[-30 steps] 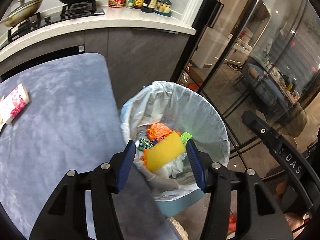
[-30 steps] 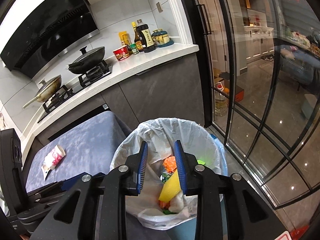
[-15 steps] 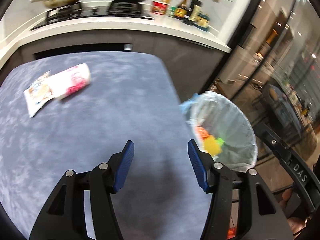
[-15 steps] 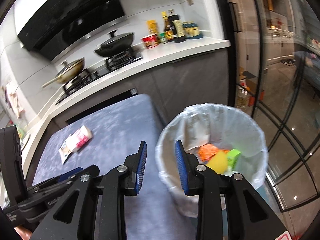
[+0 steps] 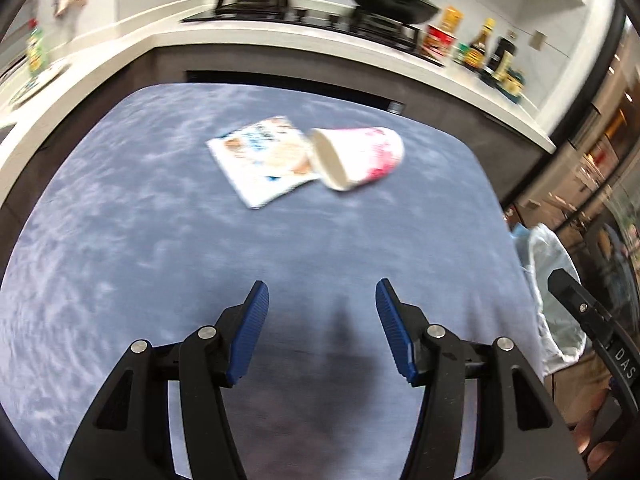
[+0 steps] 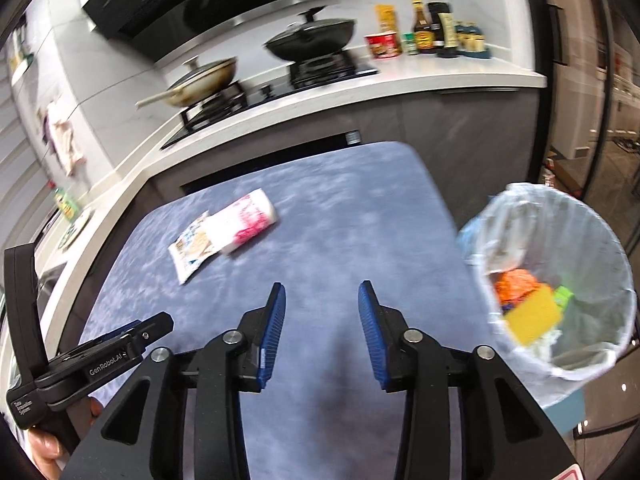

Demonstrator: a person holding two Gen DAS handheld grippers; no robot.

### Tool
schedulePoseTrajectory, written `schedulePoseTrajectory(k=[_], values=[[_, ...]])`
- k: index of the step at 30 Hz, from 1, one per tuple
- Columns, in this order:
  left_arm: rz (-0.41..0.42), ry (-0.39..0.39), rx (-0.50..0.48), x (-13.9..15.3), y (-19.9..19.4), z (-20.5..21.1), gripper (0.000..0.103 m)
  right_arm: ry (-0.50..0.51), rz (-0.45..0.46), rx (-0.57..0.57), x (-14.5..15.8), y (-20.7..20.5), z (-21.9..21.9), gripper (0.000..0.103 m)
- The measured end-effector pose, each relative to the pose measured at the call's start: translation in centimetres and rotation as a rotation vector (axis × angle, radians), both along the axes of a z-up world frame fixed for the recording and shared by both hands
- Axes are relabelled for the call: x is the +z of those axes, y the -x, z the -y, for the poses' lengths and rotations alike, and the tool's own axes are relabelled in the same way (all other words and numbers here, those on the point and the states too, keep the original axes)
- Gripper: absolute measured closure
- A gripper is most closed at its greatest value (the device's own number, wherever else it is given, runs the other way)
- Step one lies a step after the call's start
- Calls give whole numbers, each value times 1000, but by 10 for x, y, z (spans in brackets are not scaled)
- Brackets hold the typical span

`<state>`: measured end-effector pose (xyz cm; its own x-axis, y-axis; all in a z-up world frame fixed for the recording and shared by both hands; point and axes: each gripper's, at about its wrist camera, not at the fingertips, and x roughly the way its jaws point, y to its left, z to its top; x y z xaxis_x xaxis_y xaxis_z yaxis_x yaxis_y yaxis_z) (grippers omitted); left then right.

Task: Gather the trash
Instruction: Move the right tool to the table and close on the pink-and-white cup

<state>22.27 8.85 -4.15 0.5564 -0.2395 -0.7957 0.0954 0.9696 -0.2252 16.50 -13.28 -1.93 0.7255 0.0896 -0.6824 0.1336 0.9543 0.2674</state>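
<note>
A pink-and-white paper cup (image 5: 356, 158) lies on its side on the blue table (image 5: 160, 264), touching a flat printed wrapper (image 5: 264, 158). Both also show in the right wrist view, the cup (image 6: 244, 222) and the wrapper (image 6: 194, 248). My left gripper (image 5: 322, 308) is open and empty above the table, short of them. My right gripper (image 6: 322, 304) is open and empty over the table's near part. The lined trash bin (image 6: 600, 240) stands right of the table, holding a yellow sponge (image 6: 532, 318) and orange and green scraps.
A kitchen counter (image 6: 400, 80) behind the table carries a stove with two pans, bottles and a red cup. Glass doors stand at the right. The bin's liner edge (image 5: 548, 256) shows at the right of the left wrist view.
Both grippers swung left from over the bin to over the table. The right gripper's jaws have opened wider. The cup and wrapper now sit ahead of the left gripper.
</note>
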Motion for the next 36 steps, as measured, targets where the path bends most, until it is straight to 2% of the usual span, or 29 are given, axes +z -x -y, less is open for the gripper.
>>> schedulePoseTrajectory(k=[4, 14, 22, 29, 30, 32, 34, 36], values=[[-6, 1, 52, -4, -10, -33, 50, -19, -9, 35, -5, -23, -27, 57], [-5, -1, 113, -12, -37, -79, 50, -32, -35, 86, -30, -90, -88, 51], [10, 3, 142, -11, -62, -103, 50, 3, -58, 56, -55, -136, -118, 51], [5, 12, 137, -17, -81, -106, 48, 47, -65, -18, -65, -156, -119, 51], [5, 11, 135, -18, -83, -105, 42, 53, -68, -24, -66, -157, -117, 52], [12, 14, 132, -19, -87, -102, 39, 59, -76, -44, -70, -158, -109, 62], [9, 15, 115, -22, -94, -96, 38, 59, -89, -57, -73, -157, -101, 82], [2, 20, 104, -25, -101, -90, 38, 46, -88, -77, -75, -153, -89, 93]])
